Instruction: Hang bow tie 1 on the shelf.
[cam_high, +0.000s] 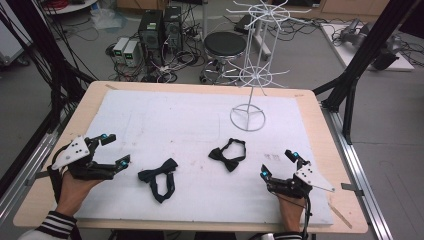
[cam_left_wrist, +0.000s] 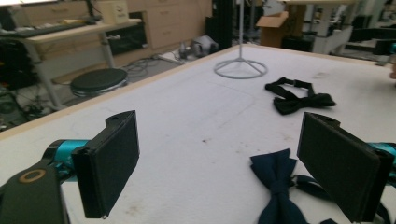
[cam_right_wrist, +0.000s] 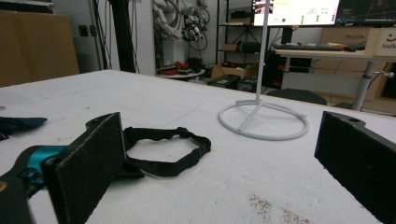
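Two claws, left claw (cam_high: 114, 149) and right claw (cam_high: 279, 164), both gaping empty; bow ties (cam_high: 159, 178) (cam_high: 228, 154) between; white rack (cam_high: 254, 65) beyond.

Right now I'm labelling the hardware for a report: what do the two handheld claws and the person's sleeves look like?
Both are black two-jaw tools. The left claw and right claw each carry a grey three-cornered plate on top with small dark dots, and turquoise fittings at the jaw bases. The jaw pads are flat, black, rectangular and matte. A black cable trails from the right one. The left cuff is black-and-white striped.
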